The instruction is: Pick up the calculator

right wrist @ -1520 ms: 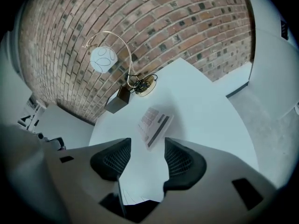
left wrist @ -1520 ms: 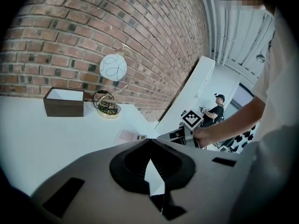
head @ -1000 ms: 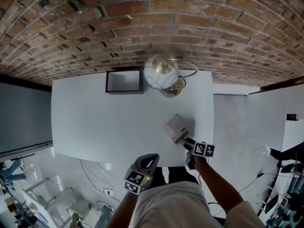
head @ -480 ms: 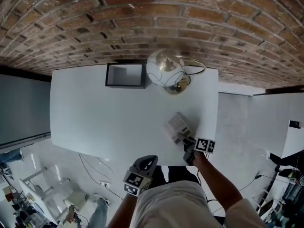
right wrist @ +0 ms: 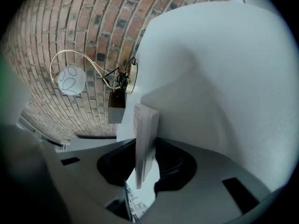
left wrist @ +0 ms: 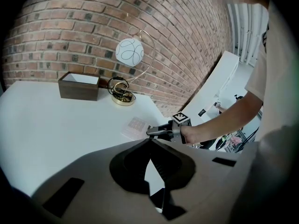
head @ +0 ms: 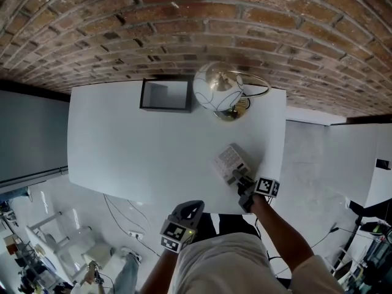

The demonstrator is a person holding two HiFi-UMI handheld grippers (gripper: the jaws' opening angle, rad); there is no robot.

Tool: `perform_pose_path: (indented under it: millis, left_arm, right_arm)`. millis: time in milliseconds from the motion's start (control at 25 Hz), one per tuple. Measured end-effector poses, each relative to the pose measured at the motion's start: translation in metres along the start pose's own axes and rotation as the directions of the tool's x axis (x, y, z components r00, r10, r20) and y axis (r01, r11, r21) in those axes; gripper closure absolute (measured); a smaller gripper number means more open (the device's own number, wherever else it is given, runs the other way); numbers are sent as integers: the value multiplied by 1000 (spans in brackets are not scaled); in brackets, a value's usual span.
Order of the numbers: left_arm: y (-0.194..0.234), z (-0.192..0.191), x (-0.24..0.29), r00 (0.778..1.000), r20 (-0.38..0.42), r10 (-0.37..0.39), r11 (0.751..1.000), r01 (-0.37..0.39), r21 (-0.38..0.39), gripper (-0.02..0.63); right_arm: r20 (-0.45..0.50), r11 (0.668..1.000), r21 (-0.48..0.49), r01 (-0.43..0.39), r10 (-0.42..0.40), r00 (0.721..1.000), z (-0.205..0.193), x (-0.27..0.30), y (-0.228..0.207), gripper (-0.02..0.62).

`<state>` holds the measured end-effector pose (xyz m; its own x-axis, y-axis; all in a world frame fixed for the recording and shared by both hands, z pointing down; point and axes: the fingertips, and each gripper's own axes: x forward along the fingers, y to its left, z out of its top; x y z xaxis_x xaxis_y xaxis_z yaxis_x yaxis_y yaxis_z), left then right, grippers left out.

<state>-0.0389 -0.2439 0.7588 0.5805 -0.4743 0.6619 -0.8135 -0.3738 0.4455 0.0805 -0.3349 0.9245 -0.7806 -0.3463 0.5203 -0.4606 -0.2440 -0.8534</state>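
Note:
The calculator [head: 229, 160], a flat pale slab with a key grid, lies near the white table's [head: 122, 139] front right edge. My right gripper [head: 237, 177] reaches it from the near side. Its jaws have just been closing and now press the calculator's two faces. In the right gripper view the calculator [right wrist: 145, 134] stands edge-on between the jaws of my right gripper [right wrist: 144, 143]. The left gripper view shows the calculator [left wrist: 134, 126] with the right gripper [left wrist: 152, 132] at its near end. My left gripper [head: 195, 204] hangs off the table's front edge, tips together and empty [left wrist: 149, 143].
A globe lamp on a brass ring stand [head: 214, 90] and a dark open box [head: 165, 95] sit at the table's far edge by the brick wall. A white partition [head: 331, 158] stands to the right of the table. The table's front edge runs just behind the calculator.
The right gripper's jaws have come in onto the calculator's near end and the gripper has rolled a little. The left gripper has barely shifted.

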Motion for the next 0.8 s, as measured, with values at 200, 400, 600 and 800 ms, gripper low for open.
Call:
perform_pose_path:
  millis: [200,400,600,800]
  left_arm:
    - [-4,6,-1,1000,14,9,1000,-9,13,592]
    - [-13,18,-4,999,48,15,1000,-16,25,592]
    - [-17,31,-14,992,116,40,999,-40,5,592]
    - [-26,40,-31,982,172,73,997,-68,-31,592]
  right_arm:
    - [-22,999,-26,-32,32,999,-1,-5,14,480]
    - [-45,995,-85,-52,48,998,2,-15,43,480]
    - [-70,984,-154,-92,82,994,5,-34,84,480]
    - [-100,962,-250,-108,86,991,2,-58,119,482]
